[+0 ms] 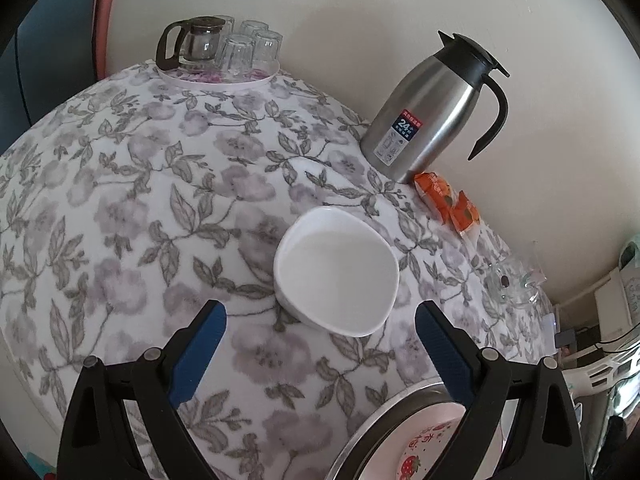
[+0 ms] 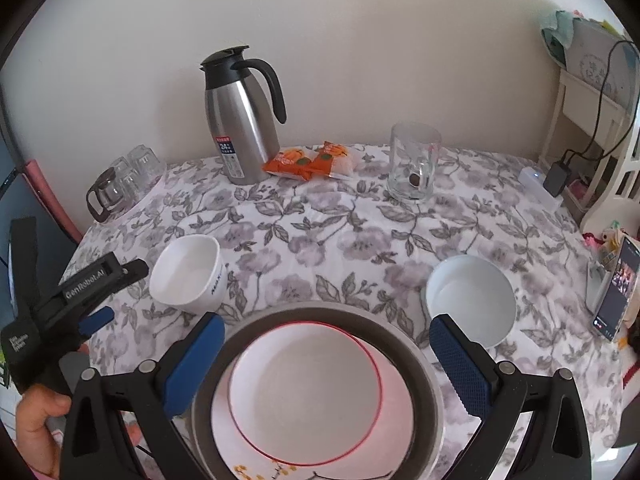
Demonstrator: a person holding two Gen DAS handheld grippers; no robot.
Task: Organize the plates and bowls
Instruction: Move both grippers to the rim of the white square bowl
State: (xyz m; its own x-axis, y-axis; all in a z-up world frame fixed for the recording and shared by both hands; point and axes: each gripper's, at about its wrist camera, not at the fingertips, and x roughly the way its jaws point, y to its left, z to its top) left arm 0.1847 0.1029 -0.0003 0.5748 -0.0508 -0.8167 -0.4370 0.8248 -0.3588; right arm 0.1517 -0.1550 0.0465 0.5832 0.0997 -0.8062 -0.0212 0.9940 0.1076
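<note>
Left wrist: left gripper point(image 1: 320, 344) spread, empty, above white bowl point(image 1: 336, 272) mid-tabletop point(image 1: 120, 200); a skewed pinch could tip it.

Right wrist: right gripper point(image 2: 326, 354) spread over stacked plates point(image 2: 320, 384) at near edge; second bowl point(image 2: 470, 300) beside, may get knocked.

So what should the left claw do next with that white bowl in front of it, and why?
Probably ease the left gripper forward and down onto the near rim of the white bowl, then close. Its jaws stand open and empty, the bowl lies just ahead between them, and the metal dish with stacked plates looks like where bowls go.
</note>
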